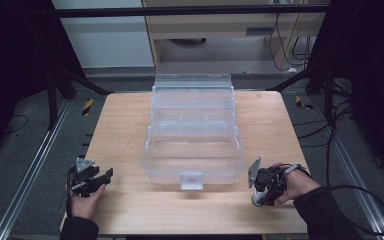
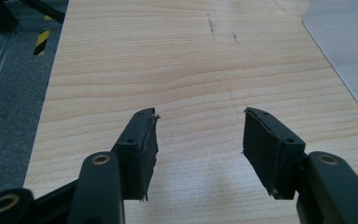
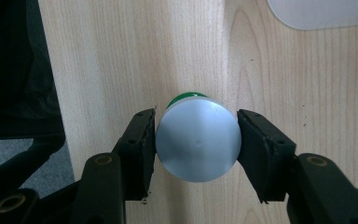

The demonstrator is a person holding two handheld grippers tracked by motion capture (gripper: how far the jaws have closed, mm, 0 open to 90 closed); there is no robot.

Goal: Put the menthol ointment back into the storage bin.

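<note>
A small round can [image 3: 198, 144] with a flat silver top and a green body stands upright on the wooden table [image 1: 130, 125] near its front right corner. My right gripper [image 3: 196, 140] points down over it, and both pads press on the can's sides. In the high view the can [image 1: 256, 199] shows below the right gripper [image 1: 258, 196], held by a hand. My left gripper [image 2: 198, 135] rests near the front left edge, jaws wide apart with bare wood between them; the high view shows the left gripper [image 1: 105, 177] aimed toward the table's middle.
A large clear plastic box [image 1: 192, 135] with tiered trays stands in the middle of the table, its front latch [image 1: 191, 180] facing the person. One corner of the box [image 2: 349, 46] lies ahead and right of the left gripper. Metal rails and dark floor flank the table.
</note>
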